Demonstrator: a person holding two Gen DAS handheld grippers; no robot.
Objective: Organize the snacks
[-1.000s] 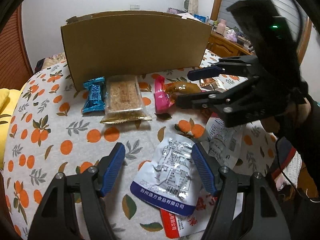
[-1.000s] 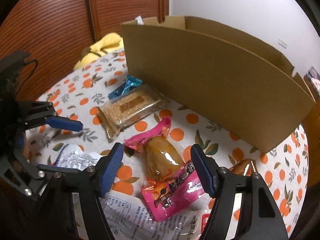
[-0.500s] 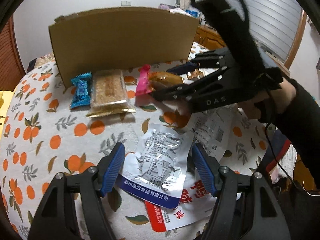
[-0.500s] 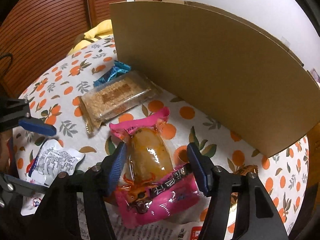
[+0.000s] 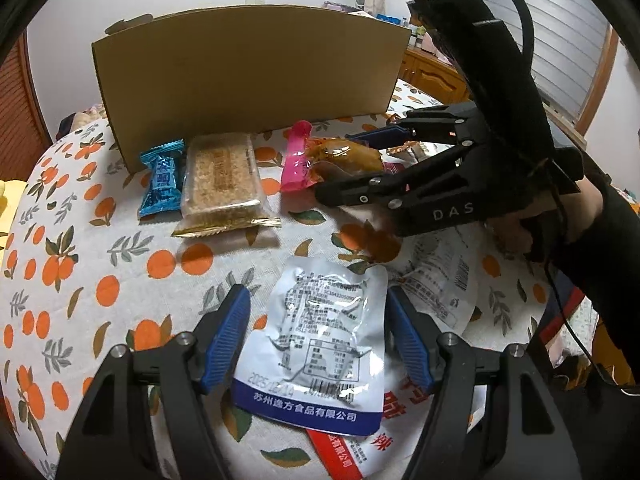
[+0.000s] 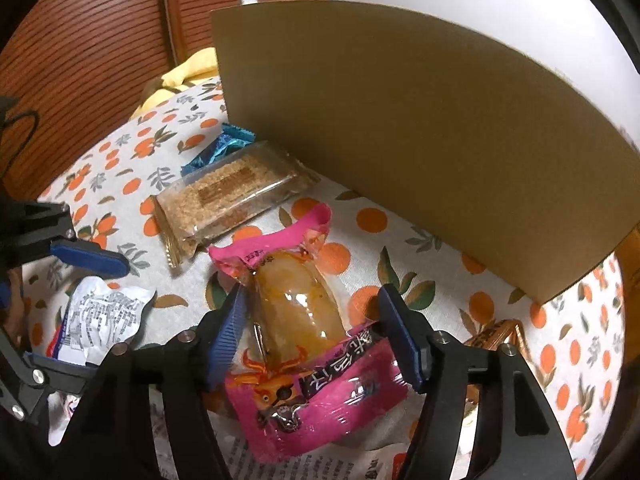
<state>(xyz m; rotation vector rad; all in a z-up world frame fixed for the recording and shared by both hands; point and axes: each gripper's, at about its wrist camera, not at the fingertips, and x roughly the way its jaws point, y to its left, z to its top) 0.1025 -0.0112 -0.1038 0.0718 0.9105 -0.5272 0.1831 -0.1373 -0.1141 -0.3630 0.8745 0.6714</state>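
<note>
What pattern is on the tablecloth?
Oranges with green leaves on a white tablecloth, clearest in the left wrist view.

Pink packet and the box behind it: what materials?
Pink packet: looks like glossy plastic film, clear over the brown snack; glare streaks and crinkled sealed ends show it. Box: matte brown cardboard, probably corrugated; flat, unshiny face with cut tabs on top.

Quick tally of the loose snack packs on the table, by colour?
Blue wrapper: 1
Clear-wrapped grain bar: 1
Pink pack: 1
White pouches: 3
Gold wrapper: 1
Total: 7
</note>
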